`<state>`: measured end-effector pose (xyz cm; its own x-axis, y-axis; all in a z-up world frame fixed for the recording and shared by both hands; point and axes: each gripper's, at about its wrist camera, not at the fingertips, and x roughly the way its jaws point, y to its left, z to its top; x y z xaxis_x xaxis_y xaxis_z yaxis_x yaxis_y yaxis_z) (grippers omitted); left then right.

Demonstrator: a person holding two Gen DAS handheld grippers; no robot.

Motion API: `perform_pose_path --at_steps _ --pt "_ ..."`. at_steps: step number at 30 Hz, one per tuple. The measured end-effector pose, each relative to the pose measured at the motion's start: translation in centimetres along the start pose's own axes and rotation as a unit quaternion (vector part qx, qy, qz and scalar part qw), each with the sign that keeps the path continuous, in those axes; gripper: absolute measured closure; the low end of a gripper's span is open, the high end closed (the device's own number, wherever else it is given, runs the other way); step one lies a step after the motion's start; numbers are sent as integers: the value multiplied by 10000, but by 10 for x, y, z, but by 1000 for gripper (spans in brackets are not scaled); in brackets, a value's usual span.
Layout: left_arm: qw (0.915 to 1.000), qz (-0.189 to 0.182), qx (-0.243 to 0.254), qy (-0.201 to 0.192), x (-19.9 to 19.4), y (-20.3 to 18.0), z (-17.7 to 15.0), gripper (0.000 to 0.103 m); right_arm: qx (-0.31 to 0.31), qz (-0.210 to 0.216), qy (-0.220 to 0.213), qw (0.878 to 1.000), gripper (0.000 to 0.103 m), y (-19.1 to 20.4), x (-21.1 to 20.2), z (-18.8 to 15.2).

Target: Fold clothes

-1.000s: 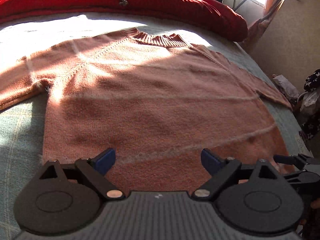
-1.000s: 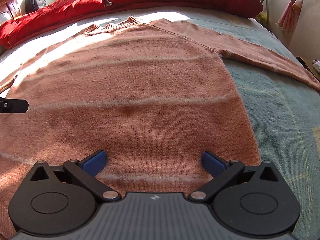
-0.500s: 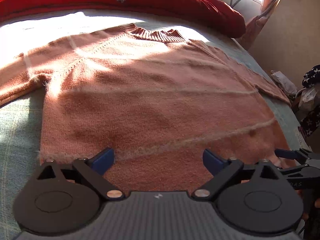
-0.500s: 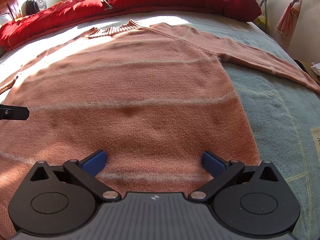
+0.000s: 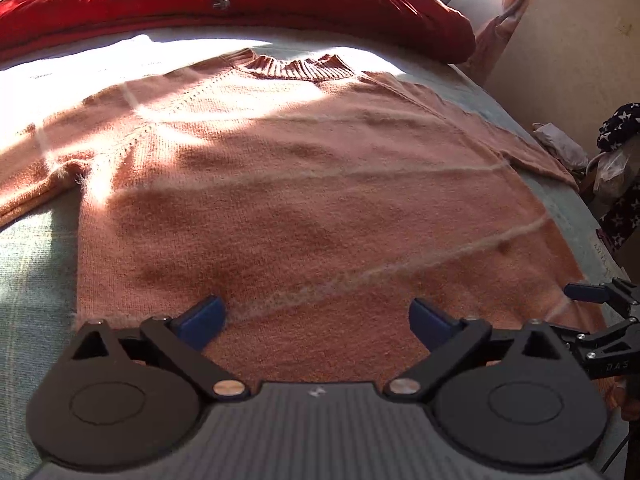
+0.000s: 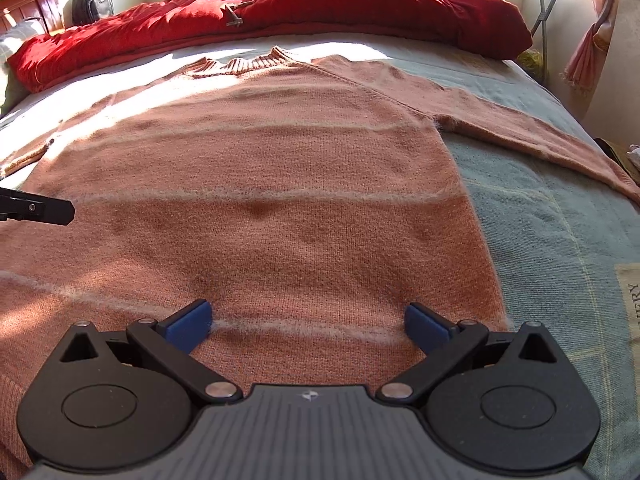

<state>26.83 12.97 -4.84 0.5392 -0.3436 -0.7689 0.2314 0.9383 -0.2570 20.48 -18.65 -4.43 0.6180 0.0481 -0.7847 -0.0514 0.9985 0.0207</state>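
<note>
A salmon-pink knitted sweater (image 5: 304,184) with thin pale stripes lies flat on the bed, collar (image 5: 296,67) at the far end and both sleeves spread out sideways. My left gripper (image 5: 316,316) hovers over its lower hem near the left side, jaws wide open, nothing between the blue pads (image 5: 200,318). In the right wrist view the same sweater (image 6: 272,184) fills the frame. My right gripper (image 6: 308,322) stands open above the hem near the sweater's right edge, its blue pads (image 6: 426,326) holding nothing. The right sleeve (image 6: 532,136) runs off to the right.
A pale blue-green bedspread (image 6: 552,232) covers the bed. A red duvet (image 5: 240,0) is bunched along the far end. Bags and clothes (image 5: 616,168) sit on the floor to the right of the bed. A dark backpack (image 6: 88,4) stands at the far left.
The left gripper's jaws have spread a little wider. Both views have shifted only slightly; the sweater lies as before.
</note>
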Motion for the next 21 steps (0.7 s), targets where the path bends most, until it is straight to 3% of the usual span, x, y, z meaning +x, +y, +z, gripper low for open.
perform_pose_path --at_steps 8,14,21 --pt "10000 2 -43 -30 4 0 2 1 259 -147 94 9995 0 -16 -12 0" --pt "10000 21 -33 -79 4 -1 0 1 -144 -119 103 9998 0 -7 1 17" --pt "9992 106 366 -154 -3 -13 -5 1 214 -58 138 9997 0 -25 -6 -10"
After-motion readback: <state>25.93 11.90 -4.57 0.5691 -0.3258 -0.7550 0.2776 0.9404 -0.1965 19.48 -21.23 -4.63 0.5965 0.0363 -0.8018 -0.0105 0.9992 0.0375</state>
